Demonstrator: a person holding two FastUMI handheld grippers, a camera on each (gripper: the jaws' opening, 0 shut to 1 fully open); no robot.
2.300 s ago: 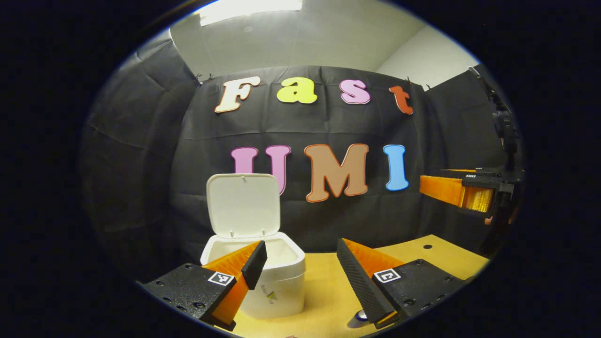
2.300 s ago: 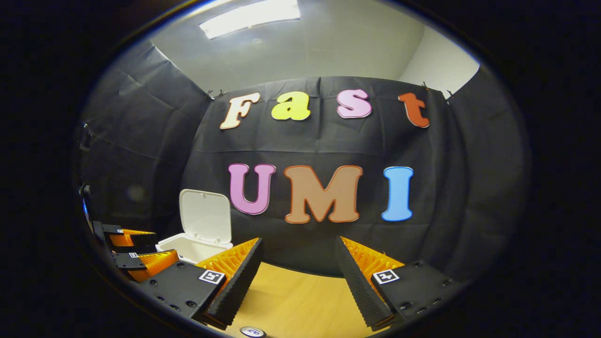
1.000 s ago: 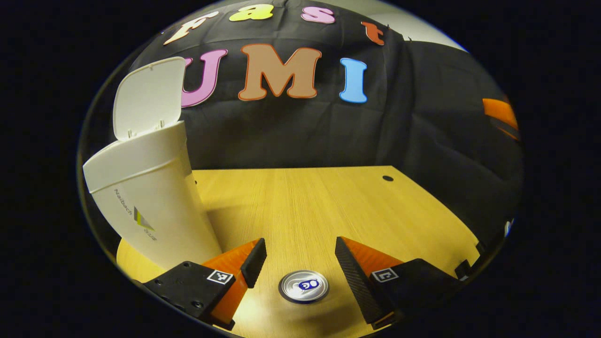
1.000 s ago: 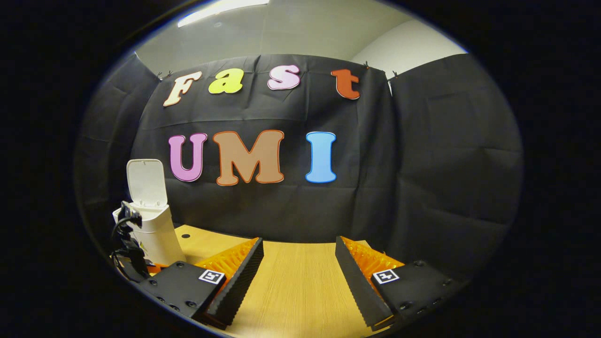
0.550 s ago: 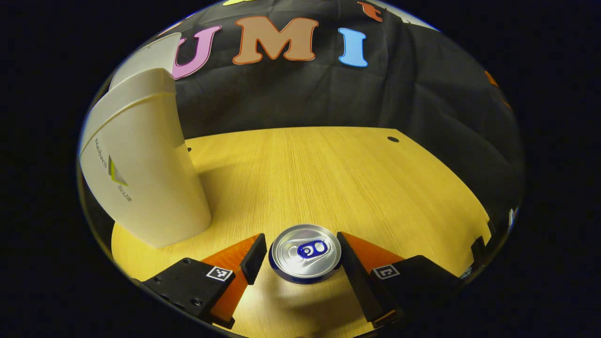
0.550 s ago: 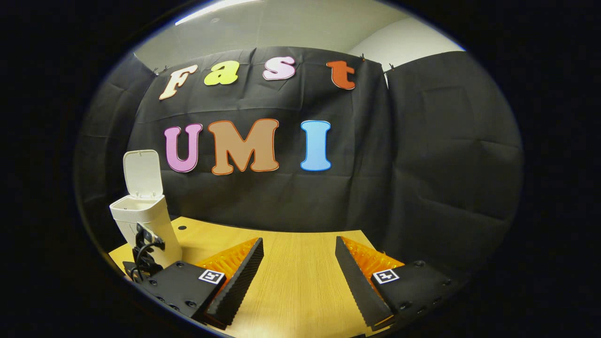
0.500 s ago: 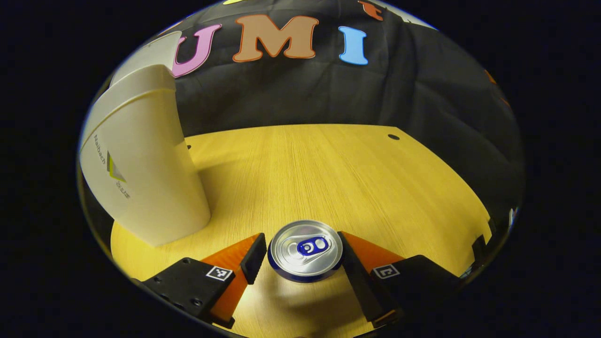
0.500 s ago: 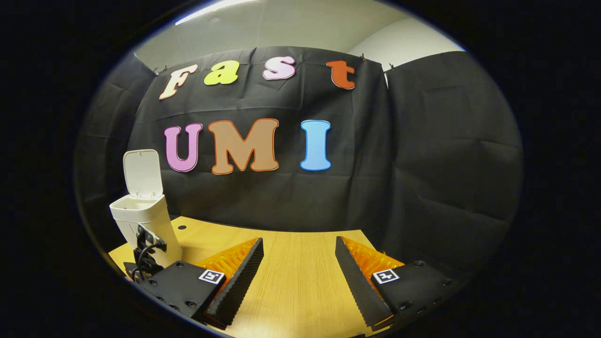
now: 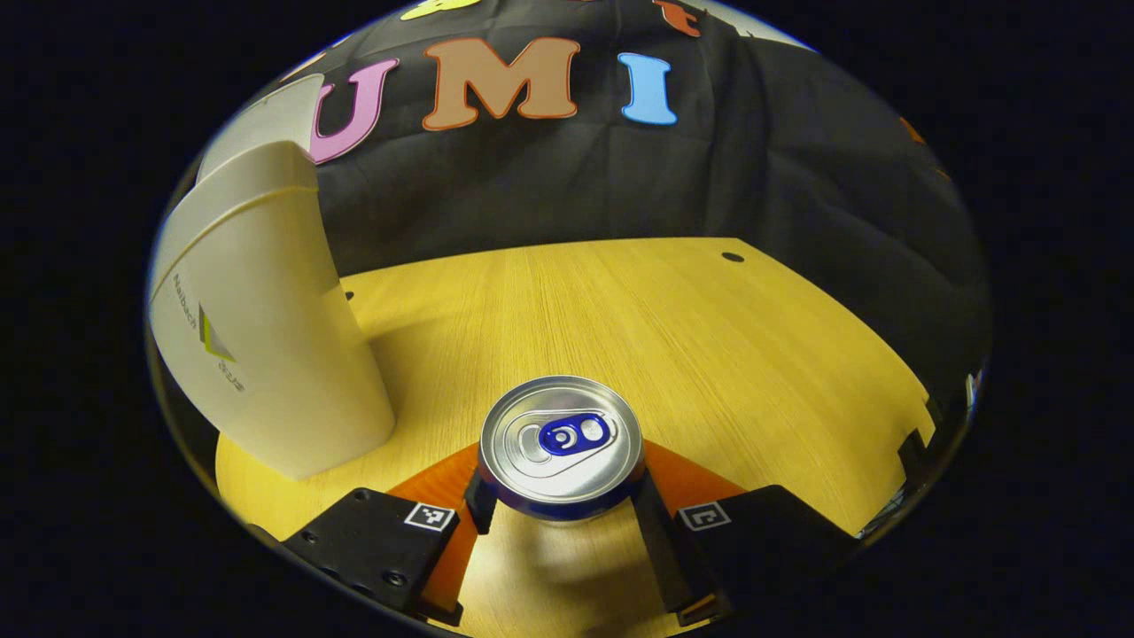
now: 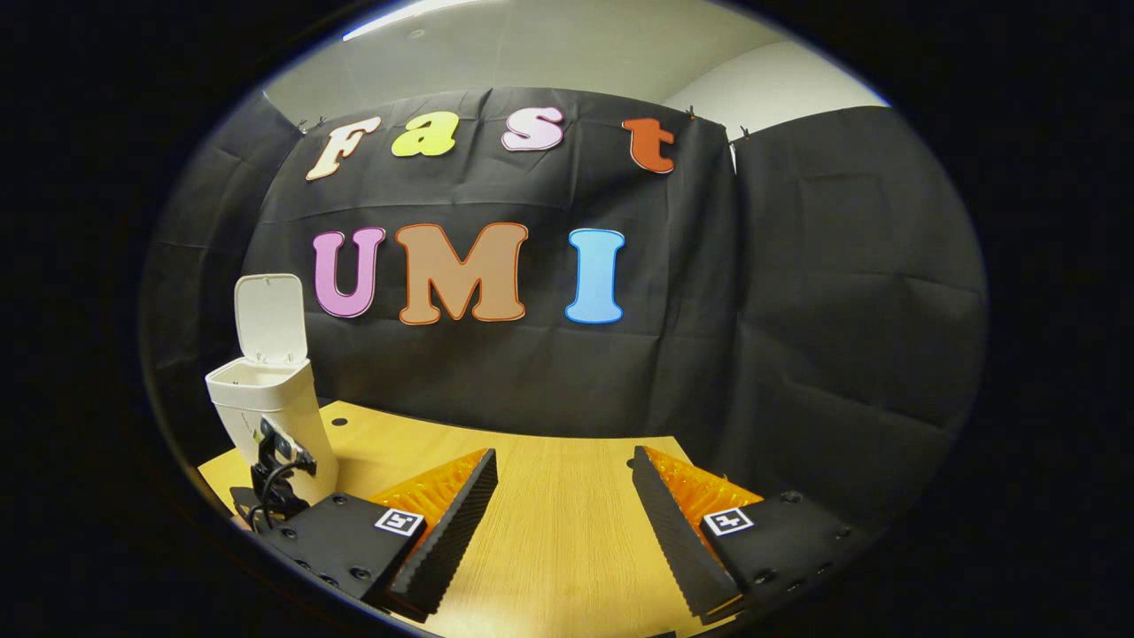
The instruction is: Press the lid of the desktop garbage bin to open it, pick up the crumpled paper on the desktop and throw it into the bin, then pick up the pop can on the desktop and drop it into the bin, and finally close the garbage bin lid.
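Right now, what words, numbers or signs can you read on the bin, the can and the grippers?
Bin: small print beside a triangle logo, too small and warped to read.
Can: nothing legible on its top.
Left gripper: square coded markers, no words.
Right gripper: square coded markers, no words.

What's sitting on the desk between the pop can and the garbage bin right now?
Nothing: in the left gripper view only bare desk separates the pop can from the garbage bin.
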